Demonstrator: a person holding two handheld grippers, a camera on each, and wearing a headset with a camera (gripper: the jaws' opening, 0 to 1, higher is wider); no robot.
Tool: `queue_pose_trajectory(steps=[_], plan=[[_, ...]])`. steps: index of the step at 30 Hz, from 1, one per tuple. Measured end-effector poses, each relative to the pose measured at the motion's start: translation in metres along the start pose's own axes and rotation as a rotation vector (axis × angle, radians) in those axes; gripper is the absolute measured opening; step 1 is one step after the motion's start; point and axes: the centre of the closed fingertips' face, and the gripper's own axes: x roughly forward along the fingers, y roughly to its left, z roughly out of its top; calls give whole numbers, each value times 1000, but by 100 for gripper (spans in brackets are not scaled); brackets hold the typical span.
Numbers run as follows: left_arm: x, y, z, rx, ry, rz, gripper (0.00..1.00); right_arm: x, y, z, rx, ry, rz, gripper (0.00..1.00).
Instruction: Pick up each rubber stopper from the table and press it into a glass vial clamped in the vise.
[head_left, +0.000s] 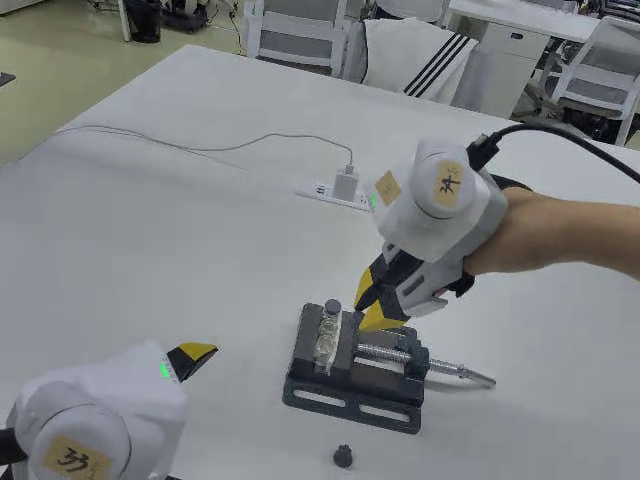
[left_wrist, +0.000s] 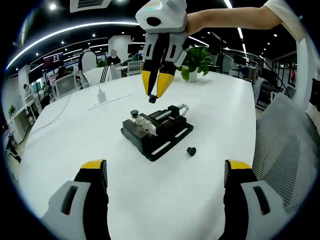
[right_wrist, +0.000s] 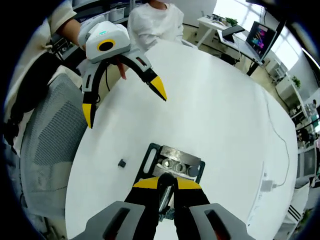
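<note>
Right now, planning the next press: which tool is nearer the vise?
Right. The right tool, pinching a stopper, hangs just above the vise; the left tool, open, sits well away from it, over bare table nearer the person.

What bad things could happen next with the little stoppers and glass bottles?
1. The right gripper seems to pinch a stopper with just its tips above the vise. It might slip out and roll away.
2. The vials are glass, so a crooked or hard push might crack one.
3. The loose stopper lies near the vise, and the open left gripper could knock it off.
</note>
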Motion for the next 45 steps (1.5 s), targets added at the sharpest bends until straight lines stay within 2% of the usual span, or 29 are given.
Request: queue_pose_trajectory(steps=[6,13,19,25,40,45], plan=[[1,1,-2,-8,5,0,97,8,-9,-4,-34,56,26,5],[4,0,-4,-19,8,-5,97,18,-21,4,-36,74,61,5],[5,2,-6,-28,14,-6,97,26,-21,6,-42,94,115,5],[5,3,-8,-34,23,-8,97,34,-23,2,-36,114,142,5],[10,-2,-15,-55,39,-20,95,40,-21,-3,-16,122,159,5],[10,-1,-14,-58,37,-22,95,41,-21,-5,-12,155,163,5]])
